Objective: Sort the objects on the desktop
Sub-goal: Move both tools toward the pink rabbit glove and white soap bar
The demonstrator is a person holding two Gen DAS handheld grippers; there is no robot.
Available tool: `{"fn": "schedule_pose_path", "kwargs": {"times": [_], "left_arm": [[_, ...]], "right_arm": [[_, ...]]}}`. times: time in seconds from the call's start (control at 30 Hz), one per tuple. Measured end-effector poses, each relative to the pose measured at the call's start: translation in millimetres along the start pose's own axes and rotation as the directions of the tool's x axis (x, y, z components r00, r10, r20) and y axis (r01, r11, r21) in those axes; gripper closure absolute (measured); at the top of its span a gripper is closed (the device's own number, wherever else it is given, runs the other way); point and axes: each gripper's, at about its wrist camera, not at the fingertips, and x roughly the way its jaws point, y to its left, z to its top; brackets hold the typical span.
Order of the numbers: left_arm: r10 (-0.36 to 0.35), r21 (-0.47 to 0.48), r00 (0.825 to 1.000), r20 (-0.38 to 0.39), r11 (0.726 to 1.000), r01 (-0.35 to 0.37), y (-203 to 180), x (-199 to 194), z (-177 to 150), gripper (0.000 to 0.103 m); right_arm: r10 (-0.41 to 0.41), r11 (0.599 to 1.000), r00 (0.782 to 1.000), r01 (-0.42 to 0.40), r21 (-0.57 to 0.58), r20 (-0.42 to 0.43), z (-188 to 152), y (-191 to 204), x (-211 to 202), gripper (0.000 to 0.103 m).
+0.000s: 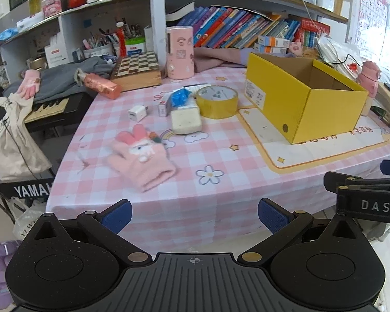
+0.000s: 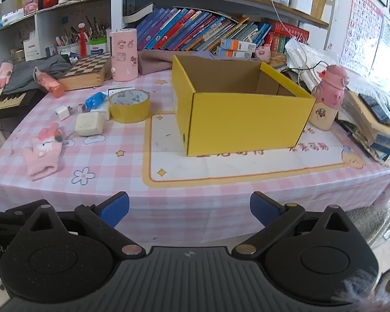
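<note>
Crowded shelves [image 2: 221, 33] of books and jars are rising behind a table [image 2: 221, 182] draped in a pink checked cloth. Largest on it, an open yellow box [image 2: 247, 119] is sitting empty on a cream mat at the right half, a pink bottle [image 2: 327, 96] standing just beside its right end. Left of the box, a yellow tape roll [image 1: 217, 101] is lying flat, with a blue wrapper [image 1: 179, 97] just beside it on a small white carton. In front of these, a cream block [image 1: 186, 122] is resting near a pink glove [image 1: 140, 156], which is lying nearest the front edge at the left. A small white charger [image 1: 137, 113] is sitting apart, left of the block. At the rear, a pink canister [image 2: 123, 54] is standing beside a chessboard [image 2: 91, 67]. Both tools are hovering off the table's front edge: the left gripper [image 1: 195, 215] and the right gripper [image 2: 189, 209] are each spreading blue pads [image 1: 119, 214] wide, holding nothing.
</note>
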Motion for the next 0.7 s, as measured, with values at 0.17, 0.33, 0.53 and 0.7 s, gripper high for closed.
{"fn": "schedule_pose_path", "kwargs": {"times": [0.17,0.33,0.53,0.7], "left_arm": [[-0.015,-0.014,1.000,-0.007,1.000,0.014,16,-3,-5,0.000],[-0.034,-0.030,0.999,-0.029,0.999,0.033,31,-5,-12,0.000],[-0.027,-0.048,0.999,-0.042,0.999,0.025,48,-9,-20,0.000],[-0.028,-0.069,0.999,-0.040,0.997,0.025,61,-13,-25,0.000]], "right_arm": [[0.026,0.999,0.999,-0.025,0.021,-0.019,-4,12,-4,0.002],[0.041,0.999,0.999,-0.041,-0.003,-0.024,-9,31,-11,0.004],[0.040,0.999,0.999,-0.041,-0.012,-0.031,-13,48,-18,0.004],[0.054,0.998,0.998,-0.054,-0.021,-0.023,-14,61,-22,0.004]]}}
